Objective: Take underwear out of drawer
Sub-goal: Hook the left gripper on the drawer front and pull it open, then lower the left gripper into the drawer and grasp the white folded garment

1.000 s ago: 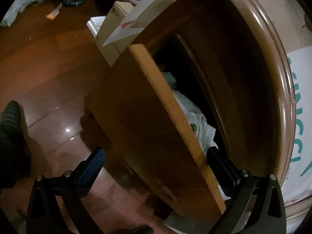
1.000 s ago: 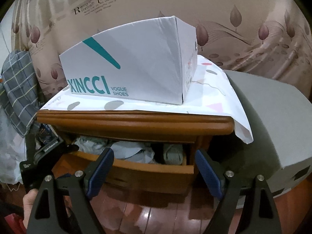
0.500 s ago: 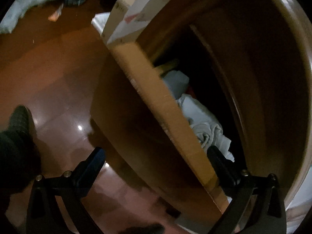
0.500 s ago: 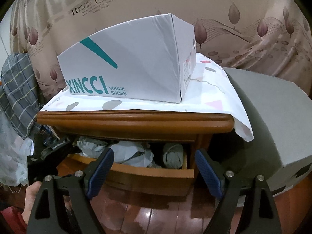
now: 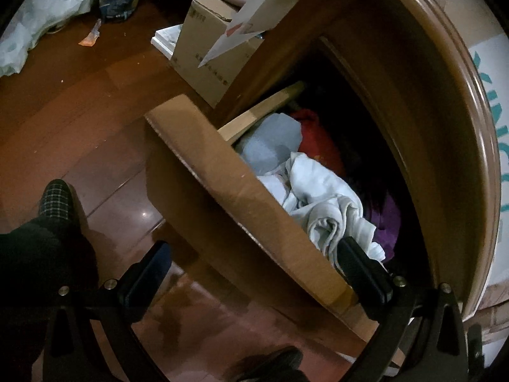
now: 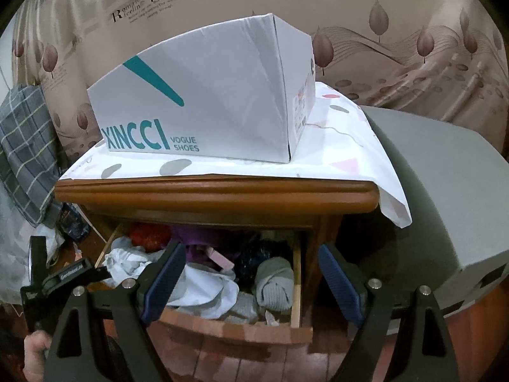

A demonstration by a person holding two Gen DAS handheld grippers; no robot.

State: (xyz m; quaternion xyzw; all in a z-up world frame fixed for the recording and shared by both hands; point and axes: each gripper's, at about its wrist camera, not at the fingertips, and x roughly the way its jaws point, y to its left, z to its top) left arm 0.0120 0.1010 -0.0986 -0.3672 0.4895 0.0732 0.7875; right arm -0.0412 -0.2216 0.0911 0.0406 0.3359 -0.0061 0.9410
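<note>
The drawer (image 6: 235,324) now stands further out, its clothes (image 6: 203,286) just beyond the wide-open right gripper (image 6: 251,283), the nearer one.

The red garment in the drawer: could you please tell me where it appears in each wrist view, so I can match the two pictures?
Left wrist view: the red garment lies upper centre, deep in the drawer, behind the pale cloth.
Right wrist view: the red garment sits at the drawer's back left corner, just under the nightstand top.
Shared landmark: the shoe box, seen at the left view's right edge.
</note>
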